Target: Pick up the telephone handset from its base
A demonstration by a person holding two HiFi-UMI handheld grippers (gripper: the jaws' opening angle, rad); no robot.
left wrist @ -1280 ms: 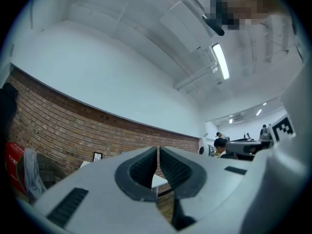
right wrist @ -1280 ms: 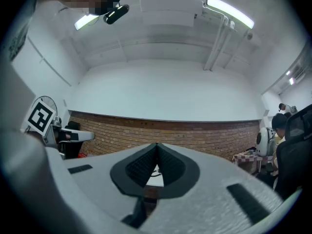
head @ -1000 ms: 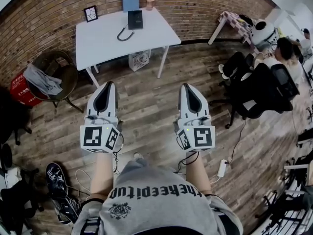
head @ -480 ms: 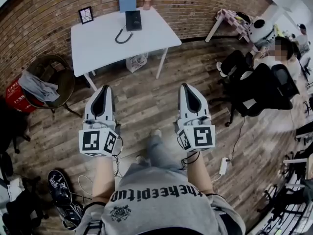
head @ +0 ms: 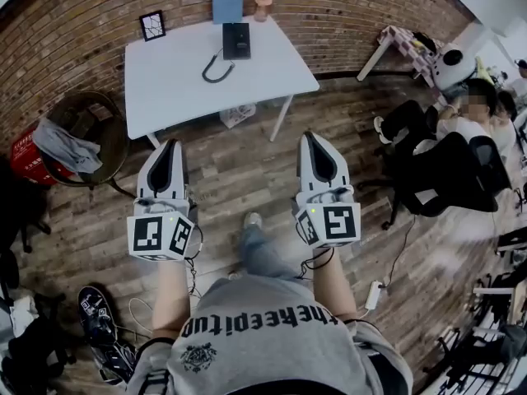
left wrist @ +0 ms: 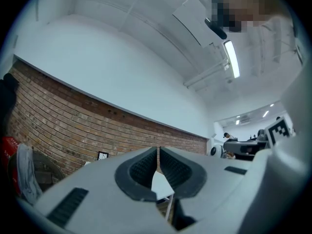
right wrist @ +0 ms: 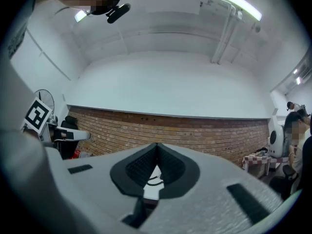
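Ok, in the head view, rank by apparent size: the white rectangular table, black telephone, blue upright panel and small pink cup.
Largest: white rectangular table.
Next: black telephone and blue upright panel, which look about alike, so unranked.
Smallest: small pink cup.

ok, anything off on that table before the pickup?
Nothing stands out. The telephone lies flat near the brick wall, its cord looping loose over the white table. The picture frame stands upright.
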